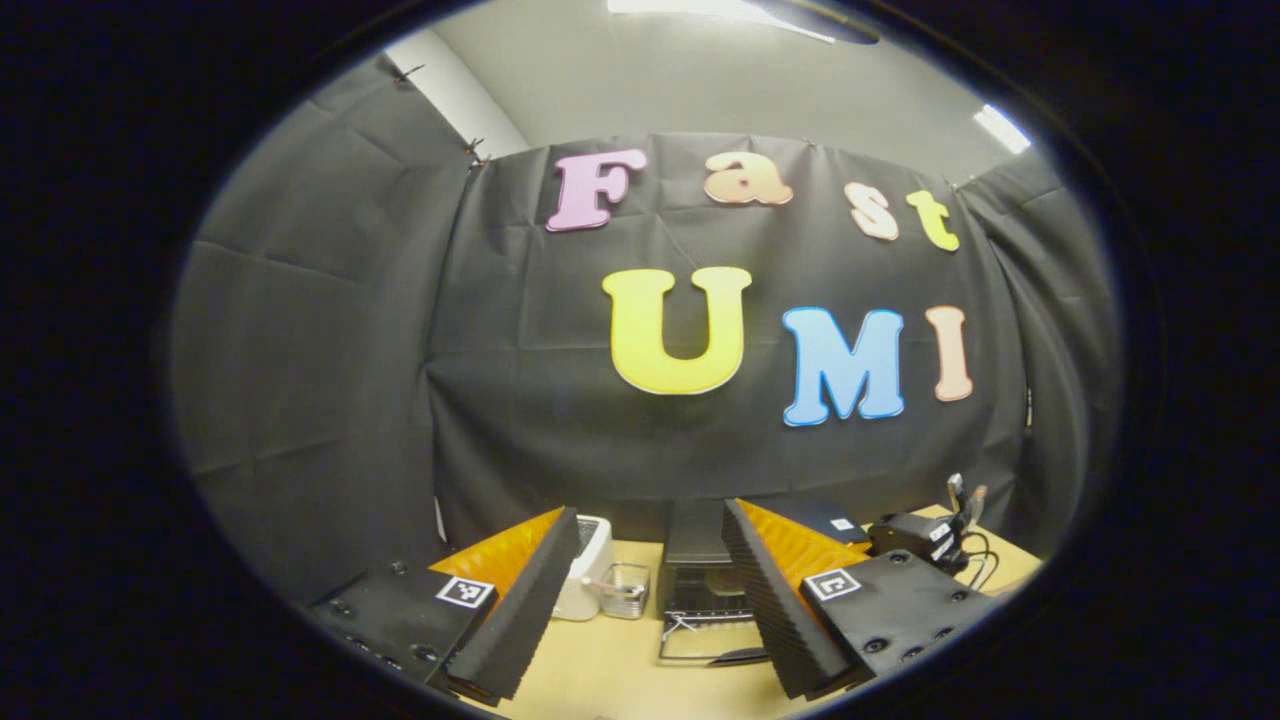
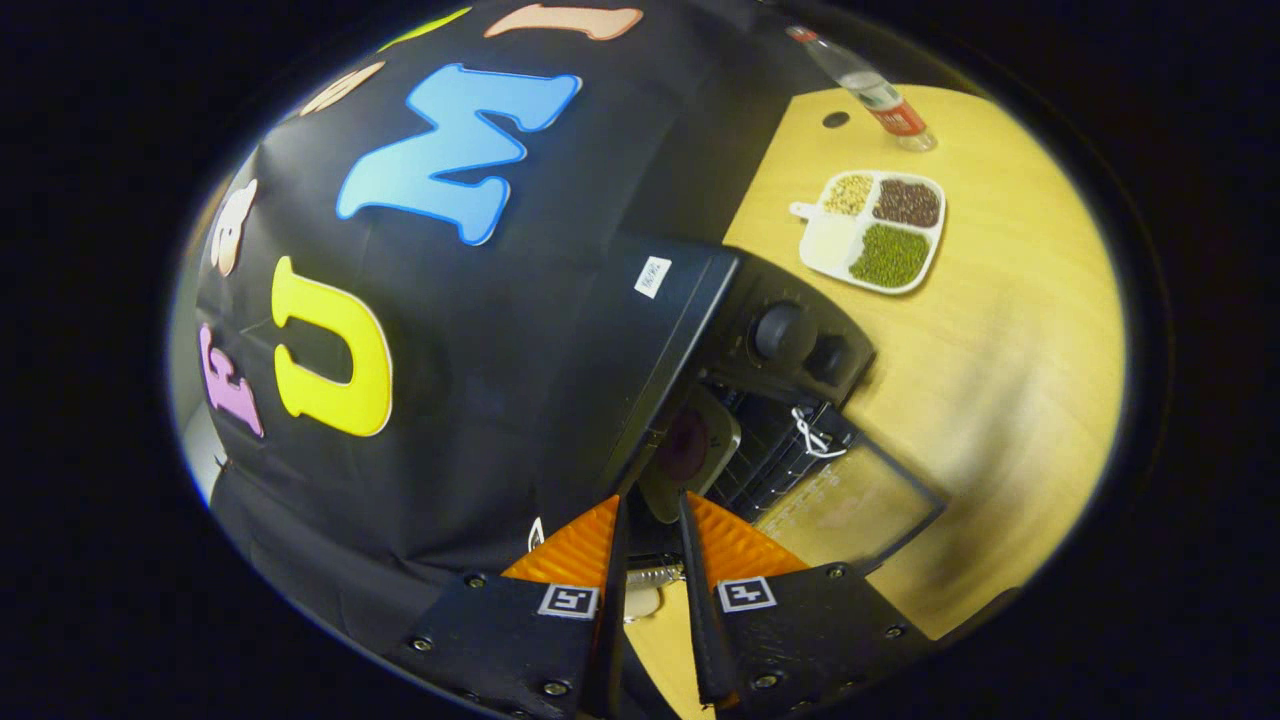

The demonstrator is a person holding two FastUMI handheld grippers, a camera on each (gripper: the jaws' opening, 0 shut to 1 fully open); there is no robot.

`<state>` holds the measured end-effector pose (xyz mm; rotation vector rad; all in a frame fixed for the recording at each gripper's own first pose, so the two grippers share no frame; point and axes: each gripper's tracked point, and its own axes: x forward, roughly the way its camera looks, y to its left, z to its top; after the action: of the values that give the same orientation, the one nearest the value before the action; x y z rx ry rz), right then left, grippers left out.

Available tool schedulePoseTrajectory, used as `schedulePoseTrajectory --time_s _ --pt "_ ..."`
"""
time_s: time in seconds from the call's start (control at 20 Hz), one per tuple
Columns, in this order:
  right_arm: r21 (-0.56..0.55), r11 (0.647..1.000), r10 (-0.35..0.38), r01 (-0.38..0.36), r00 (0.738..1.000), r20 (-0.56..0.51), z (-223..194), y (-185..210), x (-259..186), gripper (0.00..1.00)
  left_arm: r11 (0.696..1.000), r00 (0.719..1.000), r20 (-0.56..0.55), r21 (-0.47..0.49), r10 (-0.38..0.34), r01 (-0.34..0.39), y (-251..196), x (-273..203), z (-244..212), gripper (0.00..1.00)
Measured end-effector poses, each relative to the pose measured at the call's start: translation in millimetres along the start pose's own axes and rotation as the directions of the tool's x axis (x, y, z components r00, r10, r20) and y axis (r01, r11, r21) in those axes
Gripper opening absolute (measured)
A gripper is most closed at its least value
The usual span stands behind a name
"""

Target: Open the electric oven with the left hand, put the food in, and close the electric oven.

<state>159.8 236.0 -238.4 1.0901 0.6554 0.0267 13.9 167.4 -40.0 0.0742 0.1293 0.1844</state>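
The black electric oven [image 1: 693, 556] stands on the wooden table with its glass door [image 1: 706, 640] folded down flat. My left gripper [image 1: 650, 512] hangs open, back from and above the oven, with nothing between its fingers. In the right gripper view the oven [image 2: 640, 330] is close, its two knobs [image 2: 782, 331] beside the cavity and the open door [image 2: 850, 505] below. My right gripper [image 2: 650, 505] is shut on the rim of a pale plate [image 2: 712, 425] carrying a dark reddish piece of food [image 2: 684, 447]. The plate sits at the oven's mouth, over the wire rack [image 2: 775, 455].
A white appliance [image 1: 588, 580] and a small glass cup [image 1: 627, 590] stand left of the oven. A black device with cables [image 1: 915, 535] sits to its right. A divided white tray of beans [image 2: 880, 230] and a bottle [image 2: 868, 88] rest farther off on the table [image 2: 1000, 350].
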Motion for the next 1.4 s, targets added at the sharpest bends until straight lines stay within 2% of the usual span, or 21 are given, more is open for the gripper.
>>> schedulePoseTrajectory --time_s 0.1,0.2,0.25,0.4,0.6,0.8,0.85,0.9,0.95,1.0,1.05,1.15,1.2,1.3,1.4 --pt "-0.109 0.994 0.032 -0.027 0.998 0.048 24.0 18.7 -27.7 0.29 1.000 1.000 0.006 -0.003 -0.031 0.031 -21.4 -0.2 1.5 0.97" --pt "-0.258 0.965 0.073 -0.047 0.993 0.093 44.9 31.1 -61.4 0.29 0.998 0.998 0.008 -0.006 -0.063 0.063 -45.3 1.1 2.4 0.97" --pt "-0.328 0.943 0.094 -0.053 0.990 0.109 53.5 39.6 -77.0 0.29 0.997 0.997 0.010 -0.011 -0.082 0.082 -57.8 2.6 2.4 0.92" --pt "-0.504 0.862 0.162 -0.047 0.969 0.186 86.7 57.6 -121.3 0.29 0.991 0.991 0.025 -0.011 -0.132 0.132 -92.9 3.3 9.4 0.92" --pt "-0.641 0.767 0.215 0.010 0.938 0.271 121.3 58.8 -179.2 0.29 0.983 0.982 0.046 -0.012 -0.184 0.185 -131.4 -0.2 19.2 0.92" --pt "-0.747 0.658 0.263 0.100 0.898 0.352 158.1 61.6 -229.6 0.29 0.976 0.974 0.064 -0.006 -0.218 0.219 -160.1 -3.1 29.0 0.91" --pt "-0.763 0.637 0.283 0.116 0.885 0.370 165.4 64.9 -242.6 0.17 0.974 0.972 0.070 -0.004 -0.224 0.225 -165.6 -3.2 31.8 0.91" --pt "-0.770 0.624 0.301 0.132 0.869 0.393 174.3 68.2 -256.3 0.29 0.973 0.971 0.074 -0.003 -0.228 0.229 -170.8 -3.7 35.7 0.93" --pt "-0.770 0.621 0.319 0.142 0.853 0.414 184.1 71.0 -270.8 0.29 0.973 0.970 0.078 -0.001 -0.230 0.231 -174.4 -3.5 37.2 0.94" --pt "-0.771 0.619 0.333 0.151 0.839 0.432 190.8 74.6 -281.5 0.33 0.973 0.969 0.083 -0.001 -0.231 0.232 -177.8 -4.0 39.8 0.96" --pt "-0.777 0.610 0.342 0.158 0.831 0.438 195.3 74.4 -287.7 0.29 0.972 0.969 0.085 -0.002 -0.232 0.233 -181.1 -3.1 40.1 0.98" --pt "-0.781 0.602 0.351 0.166 0.823 0.446 203.1 76.3 -299.1 0.70 0.974 0.971 0.083 -0.001 -0.225 0.226 -184.7 -0.1 40.9 1.00" --pt "-0.781 0.601 0.357 0.170 0.817 0.453 207.2 76.0 -300.8 0.91 0.974 0.971 0.077 0.001 -0.225 0.226 -186.9 1.4 39.3 0.97" --pt "-0.774 0.606 0.352 0.184 0.810 0.469 212.2 71.9 -300.4 0.91 0.972 0.971 0.047 0.006 -0.236 0.236 -194.7 3.3 29.8 1.00" --pt "-0.772 0.609 0.345 0.182 0.816 0.464 213.9 68.6 -297.4 0.91 0.970 0.970 0.003 0.003 -0.243 0.243 -196.3 9.3 14.1 1.00"
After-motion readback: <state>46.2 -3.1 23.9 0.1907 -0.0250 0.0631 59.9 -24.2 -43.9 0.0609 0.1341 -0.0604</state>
